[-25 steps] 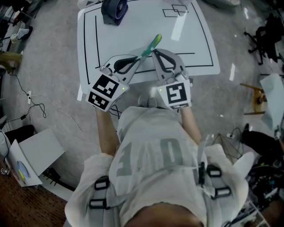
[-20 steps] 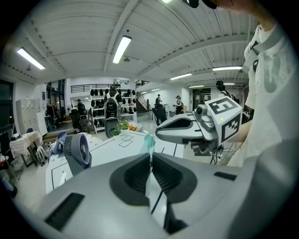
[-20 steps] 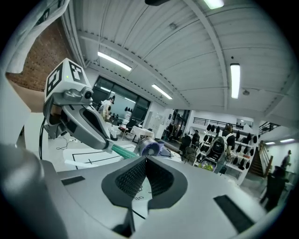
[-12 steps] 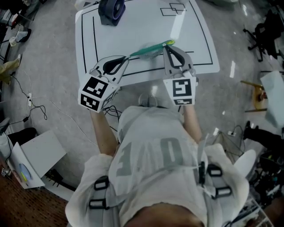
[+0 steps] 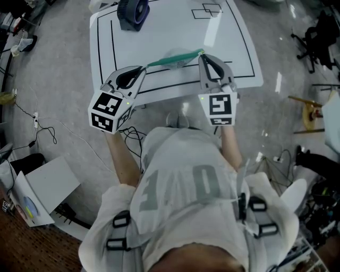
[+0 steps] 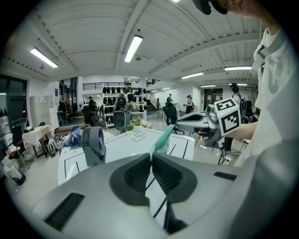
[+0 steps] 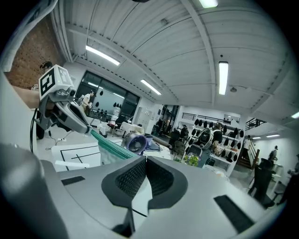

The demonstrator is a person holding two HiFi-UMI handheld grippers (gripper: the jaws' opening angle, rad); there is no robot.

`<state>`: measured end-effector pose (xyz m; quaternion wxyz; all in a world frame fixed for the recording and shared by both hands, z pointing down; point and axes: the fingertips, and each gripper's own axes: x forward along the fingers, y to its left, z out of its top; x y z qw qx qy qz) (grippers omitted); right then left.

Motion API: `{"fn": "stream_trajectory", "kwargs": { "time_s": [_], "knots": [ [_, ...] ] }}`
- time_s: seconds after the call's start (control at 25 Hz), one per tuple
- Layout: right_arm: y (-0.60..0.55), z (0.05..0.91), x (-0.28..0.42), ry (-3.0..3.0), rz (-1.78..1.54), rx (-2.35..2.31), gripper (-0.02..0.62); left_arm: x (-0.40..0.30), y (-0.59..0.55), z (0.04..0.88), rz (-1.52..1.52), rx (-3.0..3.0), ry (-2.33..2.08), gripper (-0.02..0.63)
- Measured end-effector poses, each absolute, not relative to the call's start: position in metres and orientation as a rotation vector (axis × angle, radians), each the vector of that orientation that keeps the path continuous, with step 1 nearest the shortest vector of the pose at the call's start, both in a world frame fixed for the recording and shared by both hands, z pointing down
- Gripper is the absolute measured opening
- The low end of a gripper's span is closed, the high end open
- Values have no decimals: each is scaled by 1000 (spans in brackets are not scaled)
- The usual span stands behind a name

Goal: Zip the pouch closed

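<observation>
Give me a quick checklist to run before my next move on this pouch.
1. Left gripper jaws shut on one end of the pouch: ok.
2. Right gripper jaws shut on the other end: ok.
3. Pouch stretched straight between the two: ok.
4. Right jaws on the zip pull itself: cannot tell.
5. Zip run fully closed: cannot tell.
6. Fan at the table's far corner, apart from the pouch: ok.
</observation>
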<state>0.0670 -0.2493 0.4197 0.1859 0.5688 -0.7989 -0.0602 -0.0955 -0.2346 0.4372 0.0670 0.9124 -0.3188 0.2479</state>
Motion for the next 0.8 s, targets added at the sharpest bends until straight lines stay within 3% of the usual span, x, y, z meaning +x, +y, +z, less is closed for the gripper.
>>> {"fn": "stream_trajectory", "kwargs": {
  "time_s": [0.44,0.8],
  "knots": [
    [-286,421,62,-2258,-246,1552,9,-99,-271,451,872,2736,-1006,17],
    [-315,410,59,-2270,-245,1572,11,-102,-306,429,702,2757,-1205,17]
  ]
}}
